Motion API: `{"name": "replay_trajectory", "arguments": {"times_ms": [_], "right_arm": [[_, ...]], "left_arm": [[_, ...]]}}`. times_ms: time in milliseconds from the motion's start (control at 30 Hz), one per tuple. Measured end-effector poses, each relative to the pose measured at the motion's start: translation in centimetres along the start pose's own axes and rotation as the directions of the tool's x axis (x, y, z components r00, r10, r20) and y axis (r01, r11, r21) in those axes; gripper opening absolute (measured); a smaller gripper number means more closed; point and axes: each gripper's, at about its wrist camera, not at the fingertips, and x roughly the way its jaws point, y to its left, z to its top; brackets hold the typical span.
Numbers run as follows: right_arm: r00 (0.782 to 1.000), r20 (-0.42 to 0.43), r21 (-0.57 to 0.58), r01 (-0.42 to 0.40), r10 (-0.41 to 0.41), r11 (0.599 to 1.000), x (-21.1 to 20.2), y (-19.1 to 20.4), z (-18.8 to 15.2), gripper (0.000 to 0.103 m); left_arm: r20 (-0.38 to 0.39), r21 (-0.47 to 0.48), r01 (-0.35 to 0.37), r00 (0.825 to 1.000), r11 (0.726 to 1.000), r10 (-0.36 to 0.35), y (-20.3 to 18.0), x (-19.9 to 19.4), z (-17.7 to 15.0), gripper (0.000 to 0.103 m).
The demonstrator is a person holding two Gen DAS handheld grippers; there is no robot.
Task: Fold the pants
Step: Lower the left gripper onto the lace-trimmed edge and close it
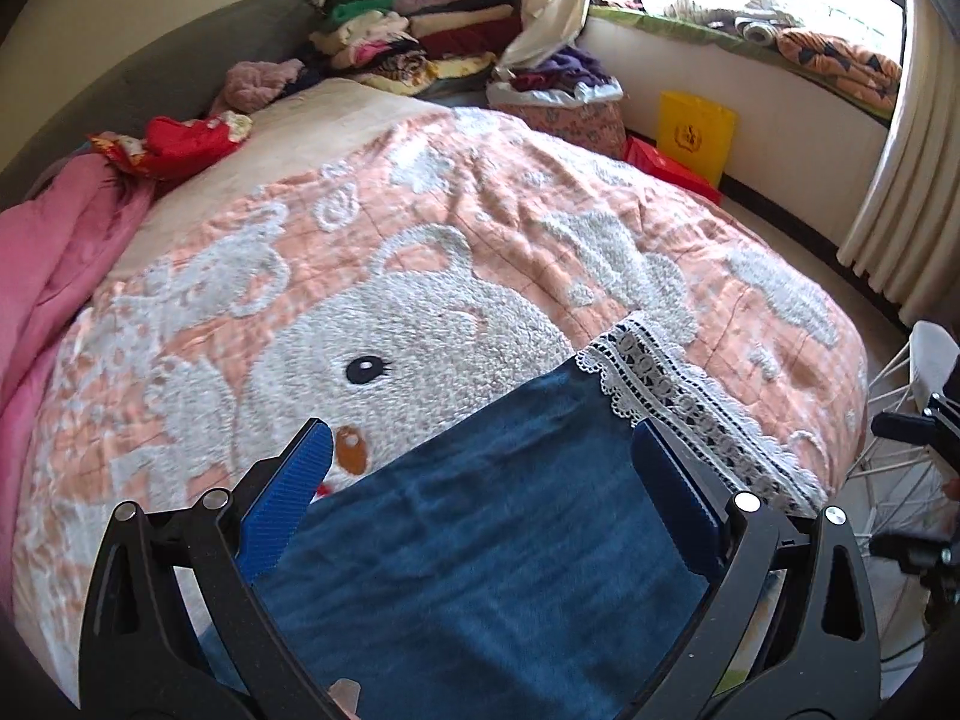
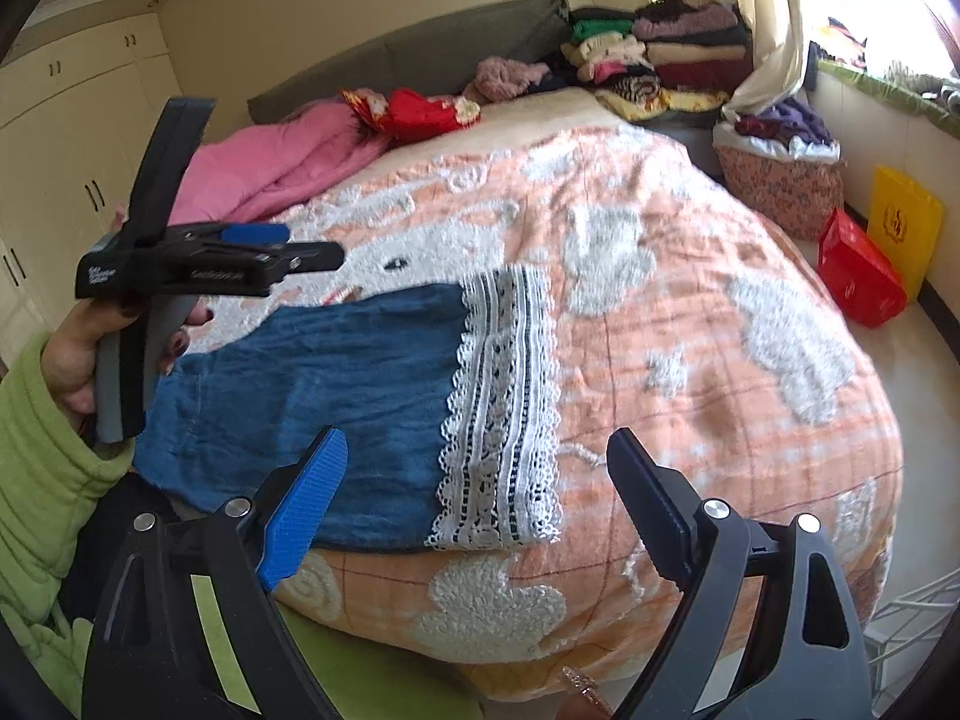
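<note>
Blue denim pants [image 2: 336, 372] with a white lace hem [image 2: 498, 414] lie flat on the orange-and-white bedspread [image 2: 690, 312] near the bed's front edge. In the left wrist view the pants [image 1: 480, 540] fill the space under my left gripper [image 1: 483, 450], which is open and hovers just above the denim, with the lace hem [image 1: 690, 402] to its right. My right gripper [image 2: 477, 456] is open and empty, above the hem end of the pants. The left gripper [image 2: 300, 246] also shows in the right wrist view, held above the waist end.
A pink quilt [image 2: 288, 156] and a red cloth [image 2: 414, 108] lie near the headboard. Stacks of folded clothes [image 2: 660, 54] sit at the bed's far corner. A floral laundry basket [image 2: 780, 180], a red bag [image 2: 858, 276] and a yellow bag [image 2: 903, 222] stand on the floor at right.
</note>
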Motion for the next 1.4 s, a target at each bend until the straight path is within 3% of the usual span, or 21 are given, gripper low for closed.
{"name": "replay_trajectory", "arguments": {"times_ms": [233, 567, 733, 800, 933, 1000, 1067, 1233, 1333, 1400], "right_arm": [[0.998, -0.069, 0.021, -0.006, 0.007, 1.000, 3.1, -0.3, -0.5, 0.088], [0.992, -0.129, 0.044, 0.016, -0.010, 0.999, 5.8, -0.9, -1.3, 0.088], [0.989, -0.150, 0.077, 0.026, -0.014, 0.997, 6.6, -1.5, -1.7, 0.088], [0.987, -0.161, 0.094, 0.020, -0.004, 0.995, 7.1, -1.8, -1.9, 0.088], [0.989, -0.146, 0.112, -0.006, 0.022, 0.994, 7.2, -1.9, -2.1, 0.088], [0.990, -0.129, 0.124, -0.037, 0.053, 0.992, 7.1, -1.9, -1.9, 0.073], [0.990, -0.123, 0.113, -0.052, 0.066, 0.992, 7.1, -1.7, -1.8, 0.072], [0.988, -0.109, 0.131, -0.097, 0.111, 0.987, 8.1, -2.1, -1.6, 0.072], [0.986, -0.095, 0.112, -0.123, 0.134, 0.986, 9.1, -1.8, -1.5, 0.071], [0.986, -0.100, 0.111, -0.126, 0.137, 0.986, 9.5, -1.7, -1.2, 0.045]], "left_arm": [[-0.069, 0.033, 0.057, 0.996, 0.998, -0.054, -0.4, 4.8, 0.1, 0.093], [-0.093, 0.044, 0.125, 0.988, 0.991, -0.121, -0.8, 8.6, 0.4, 0.093], [-0.106, 0.004, 0.165, 0.981, 0.986, -0.163, -0.5, 10.3, 0.4, 0.093], [-0.112, -0.008, 0.183, 0.977, 0.983, -0.183, -0.7, 10.8, 0.2, 0.082], [-0.102, -0.021, 0.201, 0.974, 0.979, -0.202, -1.1, 10.8, 0.1, 0.071], [-0.093, -0.031, 0.232, 0.968, 0.972, -0.234, -1.2, 10.4, 0.1, 0.054], [-0.086, -0.036, 0.257, 0.962, 0.966, -0.259, -1.4, 10.2, 0.2, 0.048], [-0.084, -0.003, 0.253, 0.964, 0.968, -0.252, -2.3, 10.9, 0.0, 0.049], [-0.074, 0.013, 0.253, 0.965, 0.967, -0.252, -2.8, 11.2, -0.1, 0.054], [-0.083, 0.031, 0.235, 0.969, 0.971, -0.232, -3.2, 11.4, -0.1, 0.053]]}}
